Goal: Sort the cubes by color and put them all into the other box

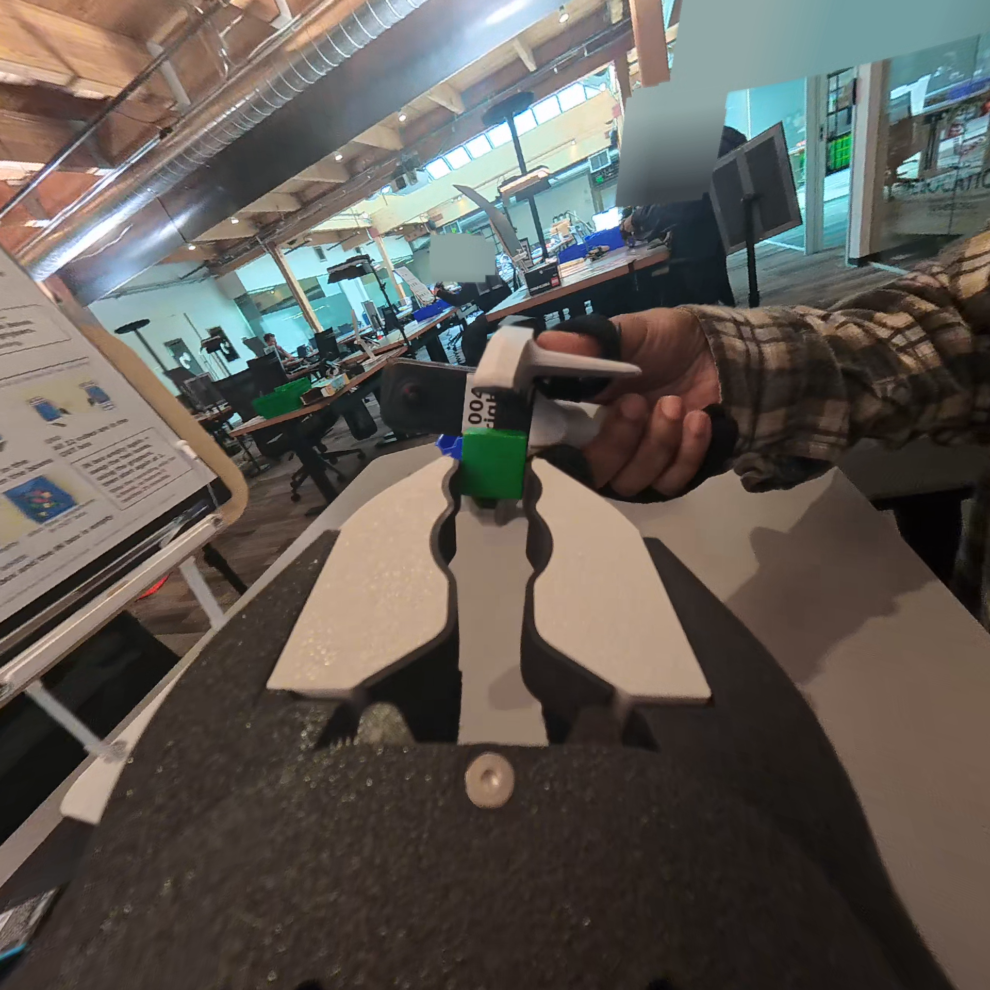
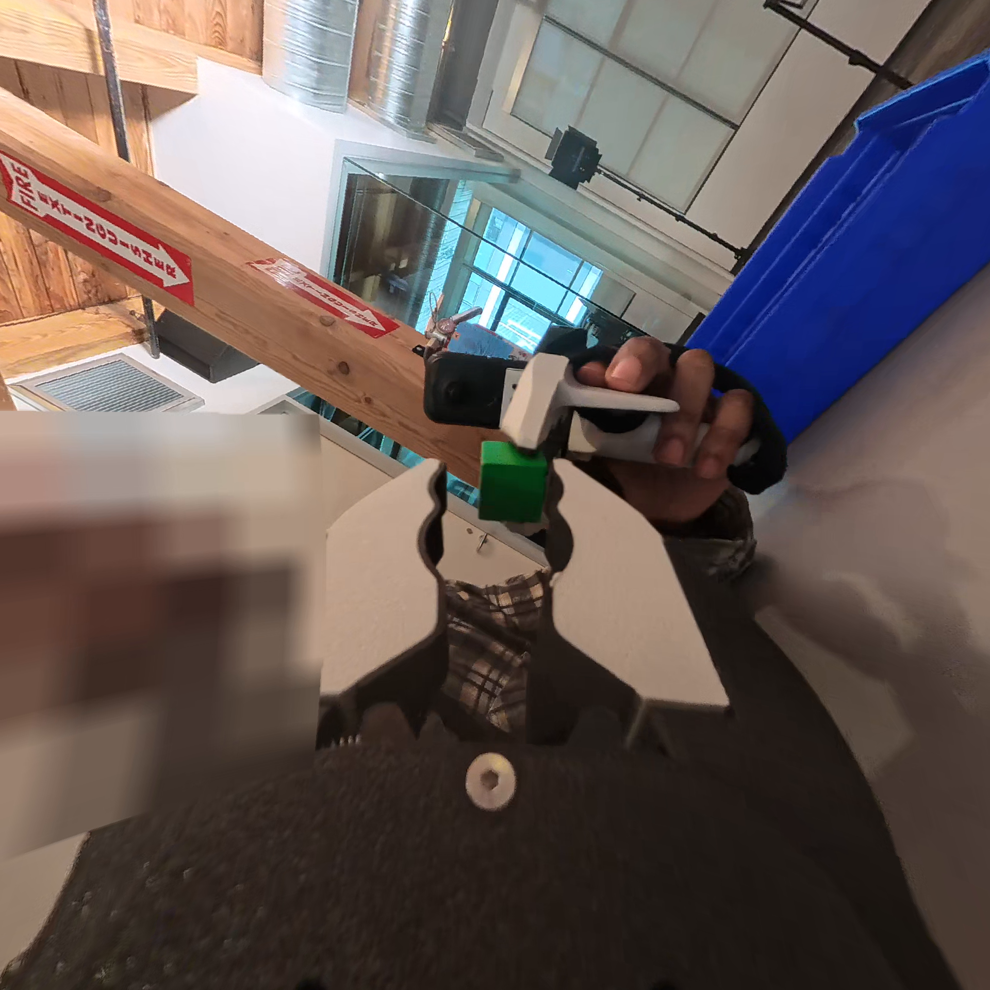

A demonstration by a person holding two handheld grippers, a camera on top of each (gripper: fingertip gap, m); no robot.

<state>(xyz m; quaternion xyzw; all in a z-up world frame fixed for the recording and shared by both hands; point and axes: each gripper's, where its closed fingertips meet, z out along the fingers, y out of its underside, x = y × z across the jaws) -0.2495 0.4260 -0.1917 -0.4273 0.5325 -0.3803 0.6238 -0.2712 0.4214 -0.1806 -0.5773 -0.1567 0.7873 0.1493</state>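
A green cube (image 1: 490,463) sits between the tips of my left gripper (image 1: 490,485), which is shut on it and holds it in the air. My right gripper (image 2: 495,482) is open. In its view the green cube (image 2: 511,490) lies inside the wide gap, close against the right fingertip (image 2: 557,493) and apart from the left one. The two grippers face each other tip to tip. The right gripper's white and black body (image 1: 503,375) shows behind the cube, held by a hand in a plaid sleeve. The left gripper's body (image 2: 530,407) shows above the cube in the right wrist view.
A large blue bin (image 2: 857,268) stands on the grey table (image 2: 884,562) at the right. A bit of blue (image 1: 447,447) shows behind the cube. An instruction board (image 1: 80,455) on a stand is at the left. Desks and people are far behind.
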